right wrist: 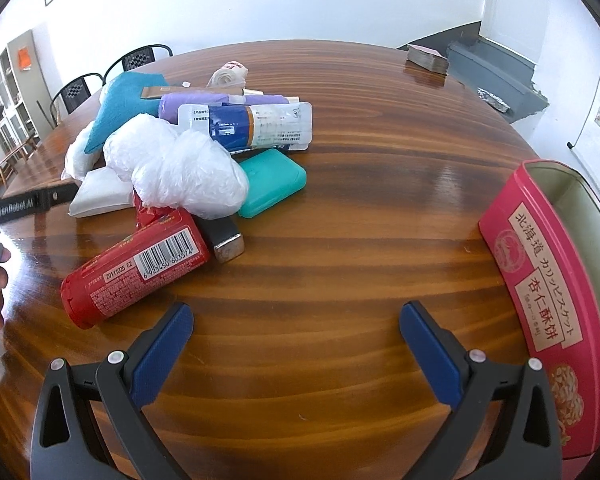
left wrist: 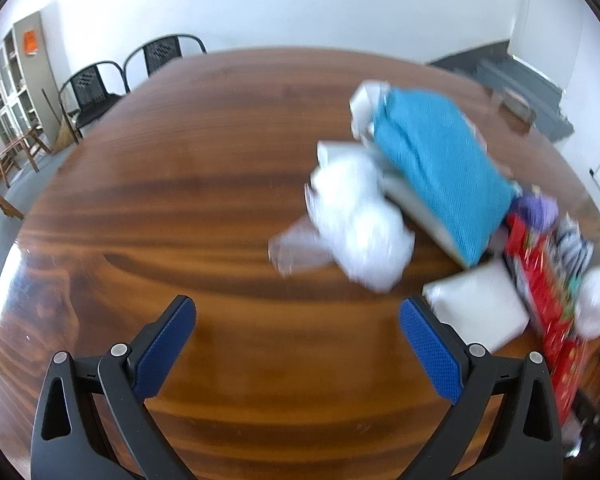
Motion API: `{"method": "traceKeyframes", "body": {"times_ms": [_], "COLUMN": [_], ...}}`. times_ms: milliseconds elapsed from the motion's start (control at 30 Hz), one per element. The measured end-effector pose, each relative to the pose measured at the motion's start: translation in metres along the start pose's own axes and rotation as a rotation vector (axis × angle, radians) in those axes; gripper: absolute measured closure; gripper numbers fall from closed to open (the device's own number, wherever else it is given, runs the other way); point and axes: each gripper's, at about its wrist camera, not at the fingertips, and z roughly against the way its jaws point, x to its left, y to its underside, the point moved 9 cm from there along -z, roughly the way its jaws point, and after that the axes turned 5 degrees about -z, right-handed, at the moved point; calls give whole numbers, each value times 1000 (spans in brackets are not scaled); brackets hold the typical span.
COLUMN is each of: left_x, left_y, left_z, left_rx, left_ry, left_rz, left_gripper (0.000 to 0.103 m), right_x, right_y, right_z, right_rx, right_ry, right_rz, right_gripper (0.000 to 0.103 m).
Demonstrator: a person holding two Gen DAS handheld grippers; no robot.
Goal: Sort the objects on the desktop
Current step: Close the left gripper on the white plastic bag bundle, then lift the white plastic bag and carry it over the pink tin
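Note:
A heap of desktop objects lies on the round wooden table (right wrist: 340, 240). In the right wrist view it holds a red canister (right wrist: 136, 268), crumpled clear plastic bags (right wrist: 180, 168), a teal case (right wrist: 272, 182), a blue-and-white medicine box (right wrist: 248, 126), a purple roll (right wrist: 204, 104), a blue cloth pouch (right wrist: 120, 100) and a white tissue pack (right wrist: 98, 196). My right gripper (right wrist: 296, 320) is open and empty, in front of the heap. My left gripper (left wrist: 296, 320) is open and empty, left of the blurred plastic bags (left wrist: 360, 220), blue pouch (left wrist: 440, 160) and white pack (left wrist: 476, 312).
An open pink biscuit tin (right wrist: 540, 260) stands at the right edge of the table. A stack of cards (right wrist: 426, 58) lies at the far side. Black chairs (left wrist: 96, 92) stand beyond the table's far left. The left gripper's body (right wrist: 24, 204) shows at the left.

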Motion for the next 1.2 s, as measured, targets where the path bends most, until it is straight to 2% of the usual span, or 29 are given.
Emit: {"method": "traceKeyframes", "body": {"times_ms": [133,200,567,733,800,867,933,1033,1200], "left_x": [-11,-19,-21,-18,-17,-17,-17,-11,-2], "left_y": [-26,-35,-49,-49,-49,-46,-42,-40,-36], "left_z": [11,7,-17,-21,-24,-27,-30,-25,-14], "left_rx": [-82,-85,-77,-73,-66,-45,-19,-25,-37], "left_ry": [-88,-114,-70,-62,-51,-33,-13,-6,-14], "left_rz": [-77,-110,-24,-23,-23,-25,-11,3,21], "left_gripper": [0,0,0,0,7,30,41,49,52], "right_x": [-2,-2,-3,-6,-6,-6,-6,-7,-6], "right_y": [-1,-1,-2,-3,-3,-4,-4,-5,-5], "right_z": [-1,-1,-2,-3,-3,-4,-4,-4,-4], "right_rx": [4,4,2,1,1,1,-5,-5,-6], "right_ry": [-12,-13,1,13,14,15,15,15,14], "right_rz": [11,13,-1,-17,-18,-19,-19,-20,-20], "right_gripper": [0,0,0,0,0,0,0,0,0]}}
